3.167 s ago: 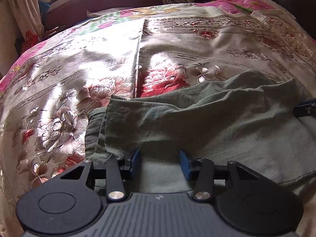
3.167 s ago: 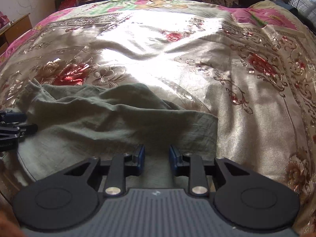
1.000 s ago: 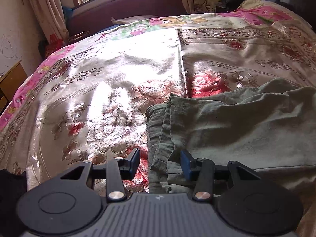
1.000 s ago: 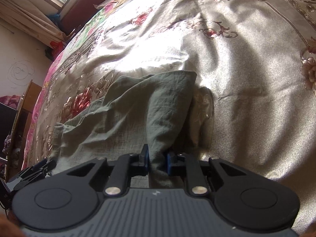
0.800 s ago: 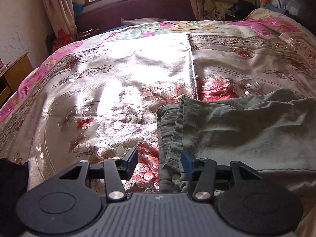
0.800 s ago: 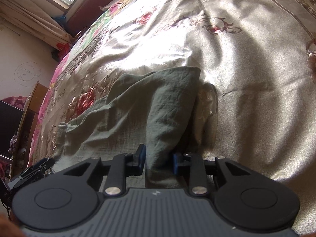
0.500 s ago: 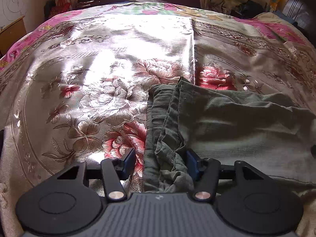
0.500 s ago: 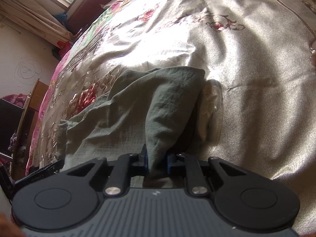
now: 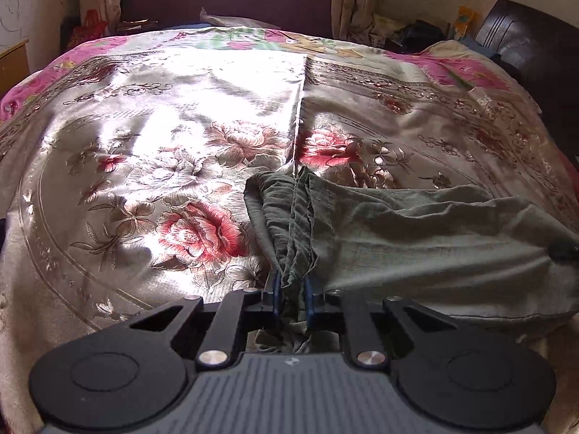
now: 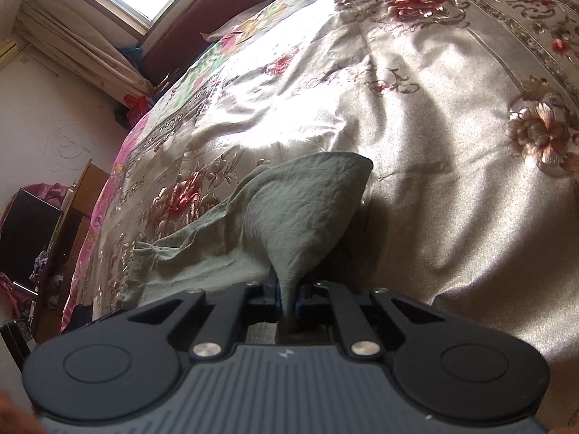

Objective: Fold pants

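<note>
Both claws pinch pants [image 9: 416, 238] | left claw [image 9: 291, 291] closing | right claw [image 10: 287, 294] clamped

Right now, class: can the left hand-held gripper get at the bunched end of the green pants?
Probably yes: the left hand-held gripper is closing, with the pants' bunched end between its jaws and nothing blocking it.

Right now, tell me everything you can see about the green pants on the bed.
The grey-green pants of thin, crinkled woven cloth lie crumpled across the shiny floral satin bedspread. One bunched, layered end with raw-looking hems is between the closing jaws of the left tool, pads pressing it. The right tool pinches the other end, pulling that cloth up into a taut cone. The middle rests, wrinkled, on the bedspread.
</note>
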A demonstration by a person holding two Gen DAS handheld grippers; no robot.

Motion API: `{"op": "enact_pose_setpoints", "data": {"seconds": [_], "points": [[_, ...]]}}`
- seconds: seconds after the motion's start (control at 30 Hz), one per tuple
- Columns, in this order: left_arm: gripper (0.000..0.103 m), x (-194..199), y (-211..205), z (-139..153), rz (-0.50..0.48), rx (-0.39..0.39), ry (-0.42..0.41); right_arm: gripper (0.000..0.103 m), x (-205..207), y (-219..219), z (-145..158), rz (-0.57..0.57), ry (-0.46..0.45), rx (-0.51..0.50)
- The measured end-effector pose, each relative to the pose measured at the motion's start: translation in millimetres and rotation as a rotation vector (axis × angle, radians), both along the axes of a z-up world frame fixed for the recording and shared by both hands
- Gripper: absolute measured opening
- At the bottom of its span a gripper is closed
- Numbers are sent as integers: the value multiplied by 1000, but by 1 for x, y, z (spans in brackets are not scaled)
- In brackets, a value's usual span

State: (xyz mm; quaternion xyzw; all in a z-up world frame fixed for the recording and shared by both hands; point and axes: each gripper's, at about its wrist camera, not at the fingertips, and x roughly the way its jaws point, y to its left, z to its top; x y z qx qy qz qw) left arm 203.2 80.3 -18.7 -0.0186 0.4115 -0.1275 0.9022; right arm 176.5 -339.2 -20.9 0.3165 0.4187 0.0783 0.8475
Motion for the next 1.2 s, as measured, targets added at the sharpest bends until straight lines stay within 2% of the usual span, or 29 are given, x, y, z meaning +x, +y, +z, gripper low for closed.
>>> {"op": "enact_pose_setpoints", "data": {"seconds": [0.07,0.17,0.27,0.33,0.37,0.43,0.5,0.63,0.7,0.77,0.83,0.87,0.9,1.0,1.03,1.1,1.2], "points": [[19,-15,-5,1,-20,13,1,6,-12,-5,3,-13,4,-14],[18,-32,-6,-1,-31,29,2,6,-32,-17,6,-47,22,-23],[18,-39,-2,-9,4,80,-15,7,-47,-22,2,-79,44,-34],[19,-40,8,-9,33,8,-22,9,-51,-22,-4,-87,47,-20],[23,-42,13,-4,45,-44,-35,14,-52,-20,-6,-89,37,-12],[38,-44,15,5,44,-78,-78,14,-53,-17,-8,-110,28,-16],[63,-40,10,11,21,-81,-109,14,-54,-15,-7,-105,6,3],[67,-18,-10,3,-33,-40,-72,25,-59,-11,-7,-88,-6,-12],[68,-7,-18,-10,-49,-24,-12,26,-62,-10,-9,-81,-3,-23],[69,-2,-24,-20,-47,2,7,26,-63,-10,-11,-76,6,-27],[69,1,-29,-26,-49,-2,26,26,-62,-11,-16,-69,17,-27],[64,2,-33,-27,-48,4,37,26,-60,-10,-19,-67,29,-29],[54,1,-36,-27,-54,7,40,26,-57,-9,-22,-65,46,-35],[40,-6,-39,-24,-60,-1,56,26,-55,-7,-29,-49,77,-48],[39,-9,-38,-23,-61,-5,58,25,-55,-7,-30,-57,77,-46],[36,-16,-34,-20,-67,-17,61,10,-58,-11,-31,-53,79,-13],[34,-32,-28,-11,-80,-44,54,8,-69,-16,-17,-55,26,10]]}}
